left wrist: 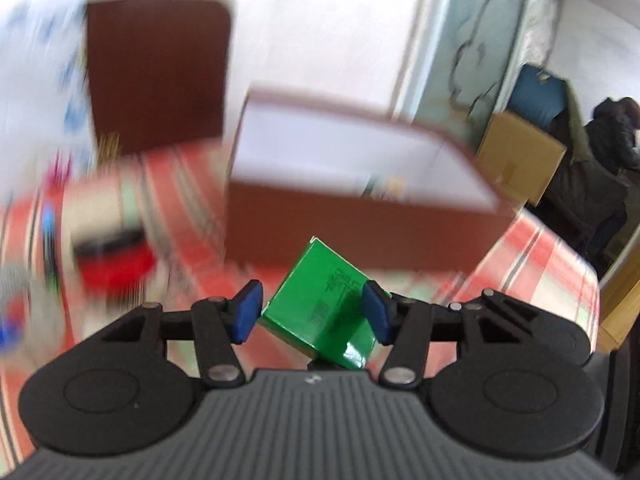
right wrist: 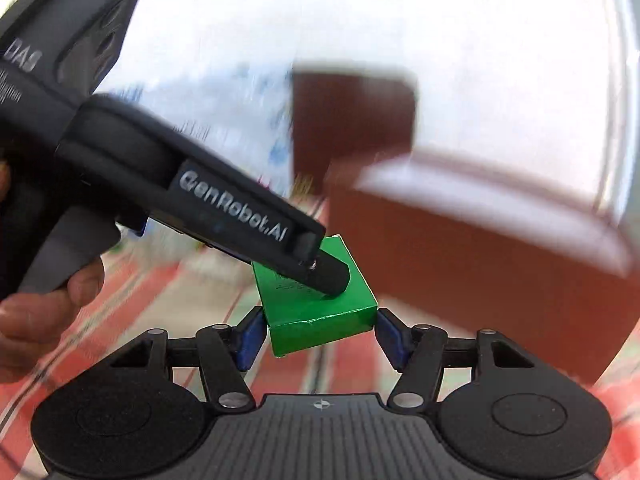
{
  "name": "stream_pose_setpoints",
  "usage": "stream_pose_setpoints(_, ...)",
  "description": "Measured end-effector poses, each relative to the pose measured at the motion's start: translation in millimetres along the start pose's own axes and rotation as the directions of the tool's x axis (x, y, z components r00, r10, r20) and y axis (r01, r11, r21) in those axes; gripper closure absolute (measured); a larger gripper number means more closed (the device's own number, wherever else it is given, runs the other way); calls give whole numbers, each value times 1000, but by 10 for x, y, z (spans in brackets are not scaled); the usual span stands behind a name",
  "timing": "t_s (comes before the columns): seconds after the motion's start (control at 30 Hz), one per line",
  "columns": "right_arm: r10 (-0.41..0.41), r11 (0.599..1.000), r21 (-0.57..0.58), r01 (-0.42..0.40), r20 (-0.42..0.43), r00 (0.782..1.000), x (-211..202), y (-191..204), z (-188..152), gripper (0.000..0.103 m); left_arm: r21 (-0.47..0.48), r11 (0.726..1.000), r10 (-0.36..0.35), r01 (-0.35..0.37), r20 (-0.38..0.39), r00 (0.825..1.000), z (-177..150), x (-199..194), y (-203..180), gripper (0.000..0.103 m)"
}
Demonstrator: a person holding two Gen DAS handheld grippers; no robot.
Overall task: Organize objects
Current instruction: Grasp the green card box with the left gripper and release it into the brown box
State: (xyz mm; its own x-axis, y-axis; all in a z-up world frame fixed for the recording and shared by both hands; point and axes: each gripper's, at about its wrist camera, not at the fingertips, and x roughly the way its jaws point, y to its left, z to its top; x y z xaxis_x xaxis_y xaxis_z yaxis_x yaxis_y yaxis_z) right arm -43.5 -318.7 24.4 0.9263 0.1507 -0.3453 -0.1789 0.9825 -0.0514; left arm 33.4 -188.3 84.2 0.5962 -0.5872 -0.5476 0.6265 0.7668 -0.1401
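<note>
Both tongs (left wrist: pixel 312 312) (right wrist: pixel 320 334) clamping green box (right wrist: pixel 320 320), brown box (left wrist: pixel 360 208) behind

Glossy green cardboard carton (left wrist: pixel 320 304); woven checked tablecloth (left wrist: pixel 536 264); matt brown box (left wrist: pixel 360 232).

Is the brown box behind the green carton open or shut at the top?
Open. The brown box shows its white inner walls from above, with no lid across them. Something lies in its far corner, too blurred to name. The green carton is outside it.
</note>
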Motion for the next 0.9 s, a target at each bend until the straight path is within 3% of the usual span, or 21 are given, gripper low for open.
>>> stream_pose_setpoints(0.13,-91,995,-17,95,145,985,9,-202,294,45,85,996,-11,4,86,996,457,41,-197,46)
stream_pose_setpoints(0.27,-140,990,1,142,170,976,211,-482,498,45,104,995,-18,7,104,994,708,348,-294,46)
stream_pose_setpoints(0.53,-214,977,32,211,100,972,662,-843,496,44,68,998,4,-7,52,999,754,854,-417,44)
stream_pose_setpoints(0.6,-223,974,58,218,103,969,712,-890,475,42,68,997,43,-45,29,999,732,927,-422,36)
stream_pose_setpoints(0.67,-248,968,68,241,111,962,725,-891,476,32,65,996,56,-57,21,998,692,934,-401,36)
stream_pose_setpoints(0.9,-248,966,117,233,139,959,574,-786,419,35,51,992,112,-113,20,993,569,685,-321,34)
